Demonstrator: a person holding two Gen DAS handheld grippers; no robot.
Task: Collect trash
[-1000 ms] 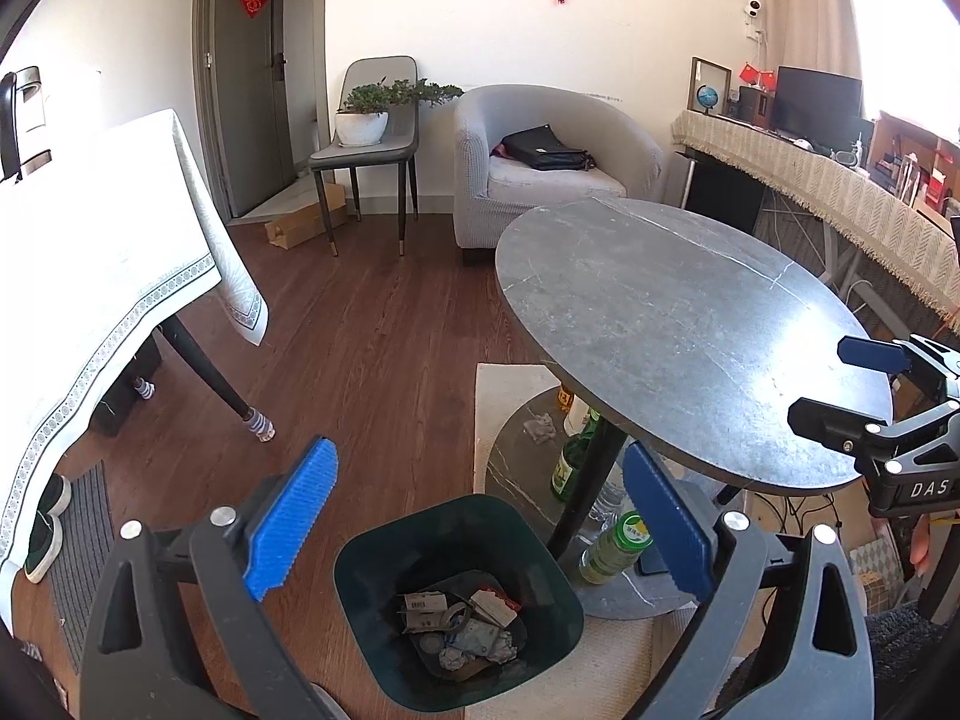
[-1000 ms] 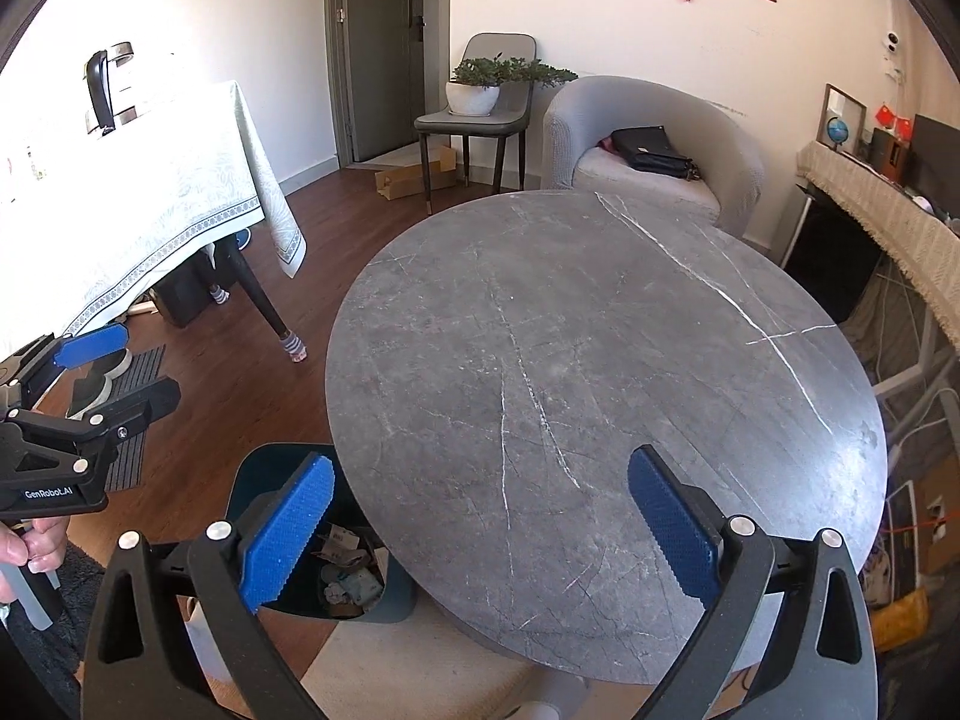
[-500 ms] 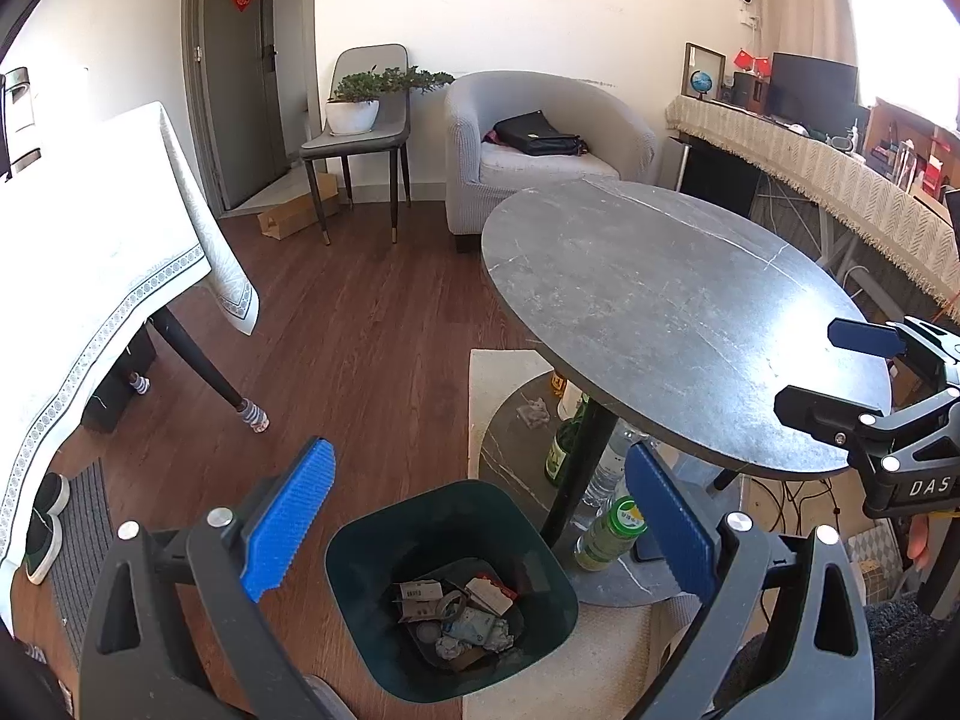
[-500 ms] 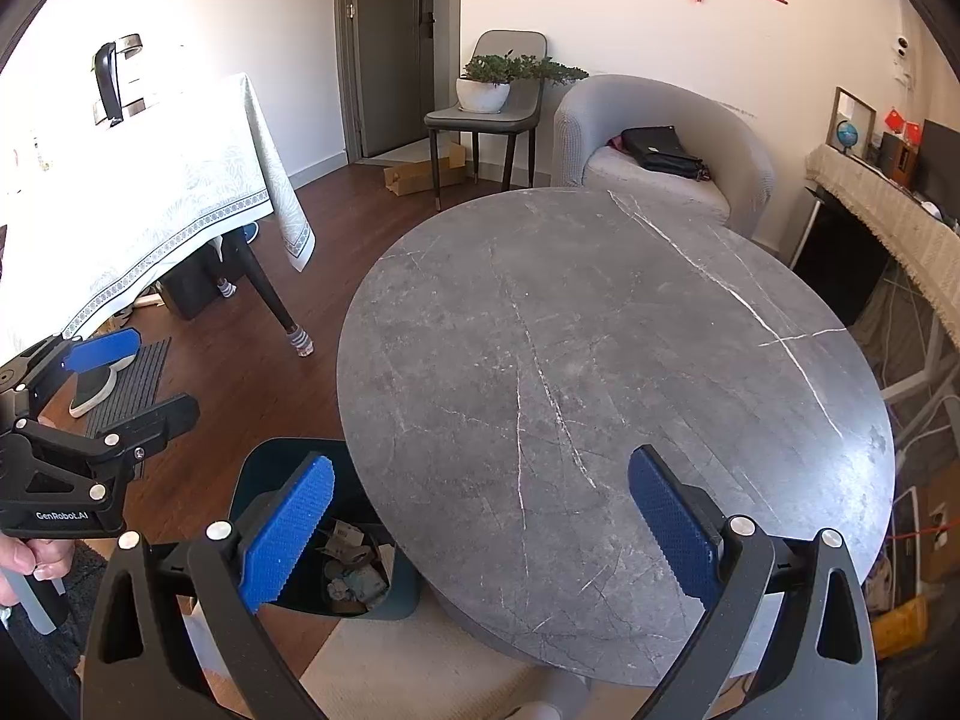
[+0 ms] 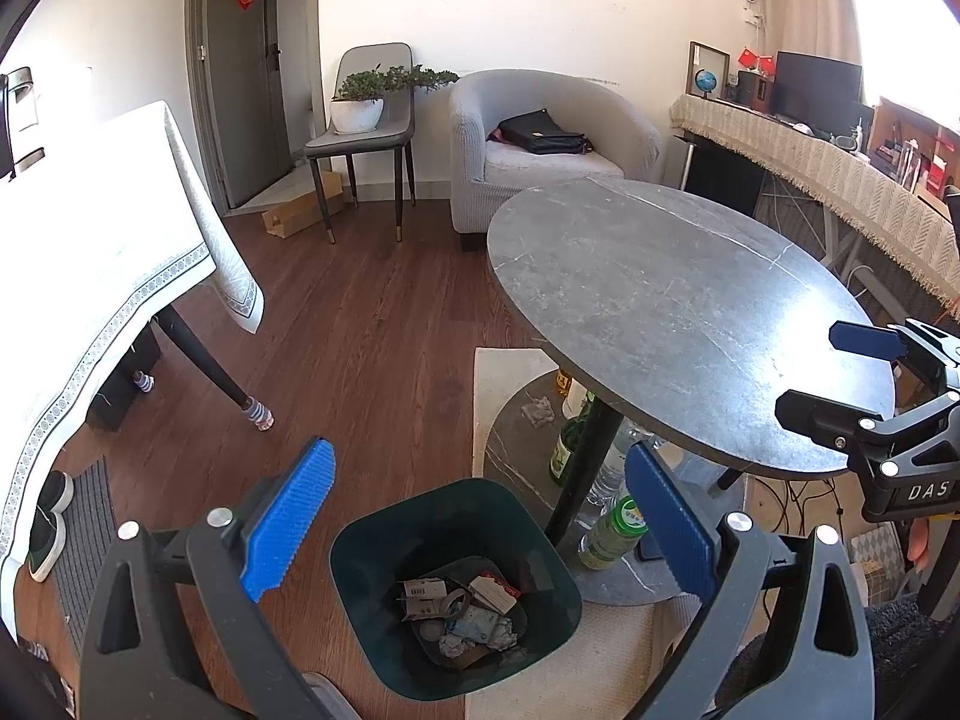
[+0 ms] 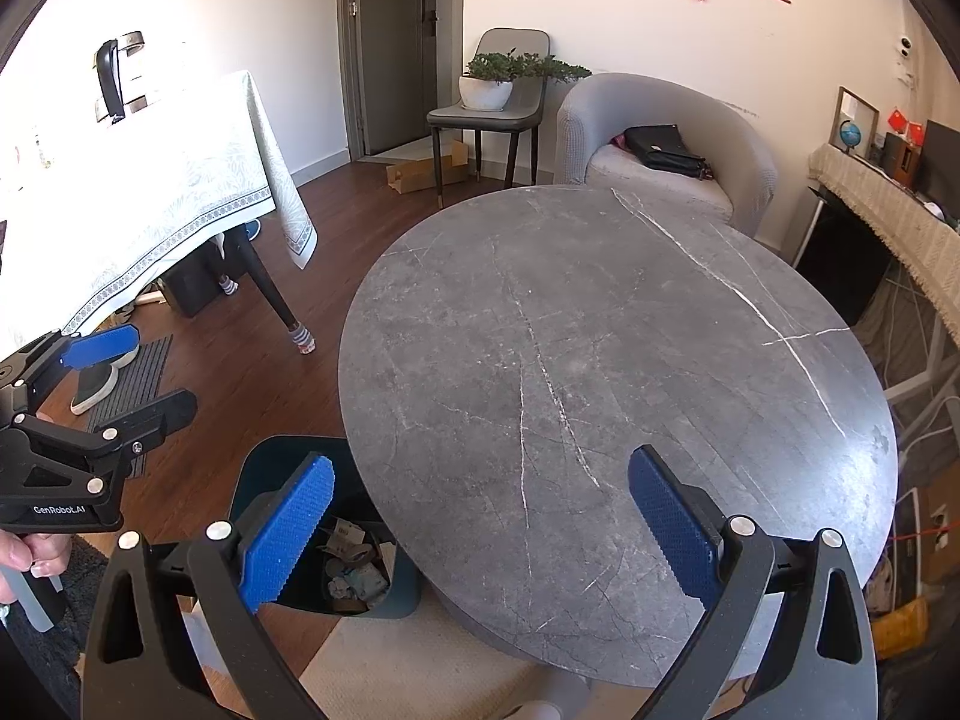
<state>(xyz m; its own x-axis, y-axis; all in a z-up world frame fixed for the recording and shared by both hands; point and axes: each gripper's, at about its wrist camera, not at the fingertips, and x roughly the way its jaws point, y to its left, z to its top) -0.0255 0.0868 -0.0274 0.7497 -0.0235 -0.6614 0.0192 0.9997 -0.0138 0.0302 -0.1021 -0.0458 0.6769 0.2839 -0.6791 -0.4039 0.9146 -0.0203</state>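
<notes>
Both tools stand idle. The left hand-held gripper (image 5: 474,516) has its blue ribbed pads spread wide with nothing between them; the right hand-held gripper (image 6: 480,525) is likewise wide apart and empty. In the left wrist view the dark green trash bin (image 5: 360,546) sits at lower centre, directly ahead of and below the left tool, its mouth facing up and framed between the two pads. It is a smooth, rounded-square plastic tub, and crumpled paper scraps and wrappers (image 5: 462,612) lie in its bottom. The round counter (image 6: 600,360), grey stone with pale veins and a matte face, carries no visible litter in either view. Under it, on the lower stone disc, a green glass bottle (image 5: 567,450) stands upright beside the black pedestal, a green-capped plastic bottle (image 5: 612,534) leans near the bin's right rim, and a small crumpled scrap (image 5: 540,411) lies further back. Judged from this layout, the capped bottle is the nearest remaining candidate; it lies right of centre and below, closer to the left tool, its long axis running steeply toward the upper right.
</notes>
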